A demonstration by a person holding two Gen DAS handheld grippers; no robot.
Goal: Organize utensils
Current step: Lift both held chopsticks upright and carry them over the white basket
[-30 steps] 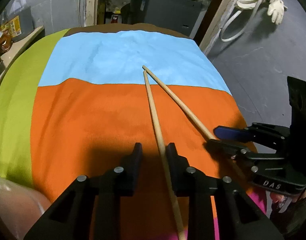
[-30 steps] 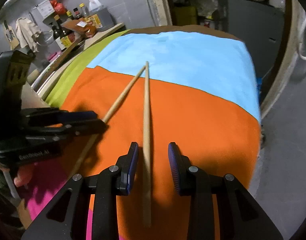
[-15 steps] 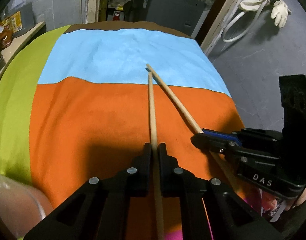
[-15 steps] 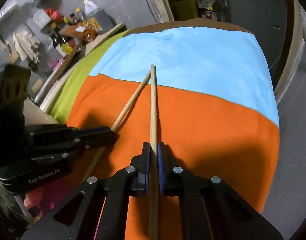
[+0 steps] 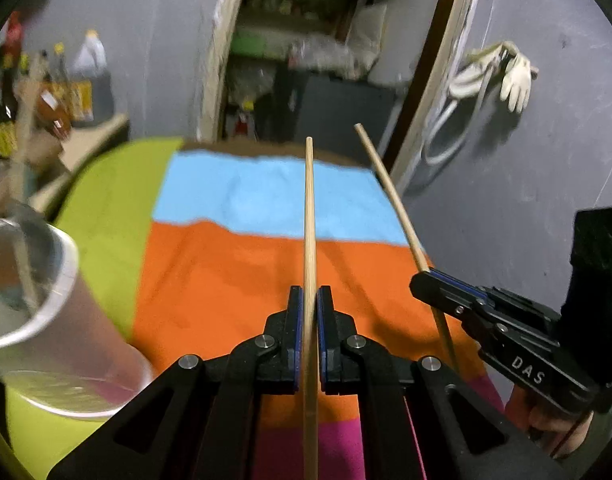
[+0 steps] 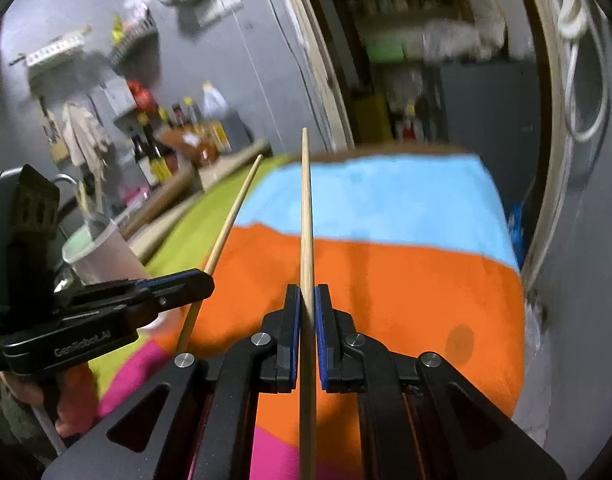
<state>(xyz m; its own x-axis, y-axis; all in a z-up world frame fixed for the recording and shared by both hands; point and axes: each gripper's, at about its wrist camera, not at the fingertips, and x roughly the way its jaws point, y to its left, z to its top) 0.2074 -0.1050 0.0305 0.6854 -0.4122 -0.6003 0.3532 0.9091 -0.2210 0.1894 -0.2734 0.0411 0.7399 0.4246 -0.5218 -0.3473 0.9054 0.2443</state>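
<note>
L gripper (image 5: 310, 306): jaws nearly together, clamped on a thin round pale-wood chopstick (image 5: 309, 240), held centre frame w/ tip up. R gripper (image 6: 307, 304): jaws likewise clamped on a second slim wooden chopstick (image 6: 306, 208). Fuzzy orange/blue/green cloth on worktop (image 5: 225, 280) seen below; translucent plastic cup (image 5: 37, 300) at lower left.

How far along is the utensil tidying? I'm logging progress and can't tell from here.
Done: both chopsticks are picked up off the cloth. In hand: the left gripper is clamped on one chopstick, the right gripper on the other chopstick, both pointing forward above the table. Left: neither is in the cup at the left, which appears to hold another stick already; that seems the likely destination.
</note>
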